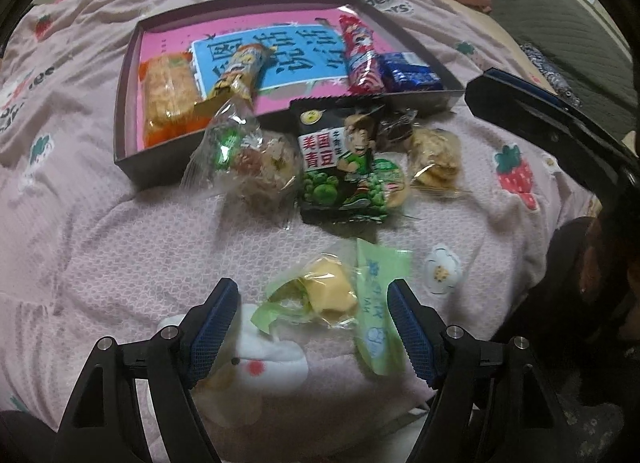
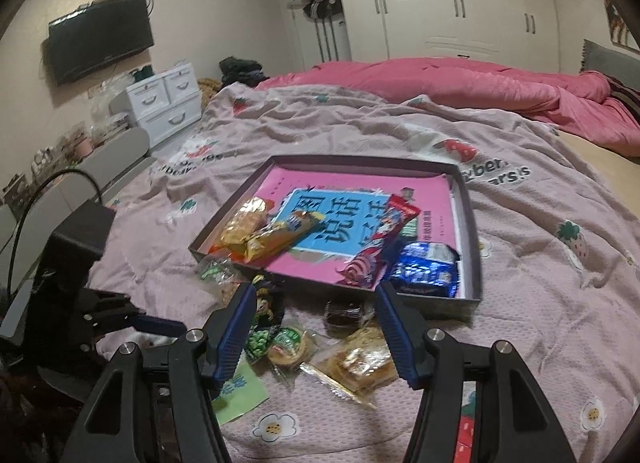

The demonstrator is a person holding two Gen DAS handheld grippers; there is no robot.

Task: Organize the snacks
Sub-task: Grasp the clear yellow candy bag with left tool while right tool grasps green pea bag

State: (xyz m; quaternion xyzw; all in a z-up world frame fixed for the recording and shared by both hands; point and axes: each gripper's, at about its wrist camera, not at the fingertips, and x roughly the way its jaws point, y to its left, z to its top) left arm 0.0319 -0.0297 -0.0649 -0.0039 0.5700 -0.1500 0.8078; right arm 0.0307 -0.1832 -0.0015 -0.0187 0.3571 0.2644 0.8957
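A green-wrapped yellow pastry (image 1: pixel 328 297) lies on the pink strawberry blanket (image 1: pixel 120 243). My left gripper (image 1: pixel 312 287) points down over it, open, a pad on each side and neither touching. Further off lie a black green-pea pack (image 1: pixel 340 167), a clear cake bag (image 1: pixel 256 155) and a biscuit pack (image 1: pixel 434 159). The dark tray (image 1: pixel 128 103) holds a pink book, orange crackers (image 1: pixel 170 95), a yellow bar (image 1: pixel 240 71), a red bar (image 1: pixel 360 51) and a blue pack (image 1: pixel 408 73). My right gripper (image 2: pixel 315 289) hovers open and empty above a brown cake (image 2: pixel 344 313), near the tray's front wall (image 2: pixel 472 223).
A rumpled pink duvet (image 2: pixel 440 79) lies across the back of the bed. White drawers (image 2: pixel 168 103) and a wall television (image 2: pixel 100 39) stand beyond the bed's left edge. A dark sleeve (image 1: pixel 580 283) is at the right of the left wrist view.
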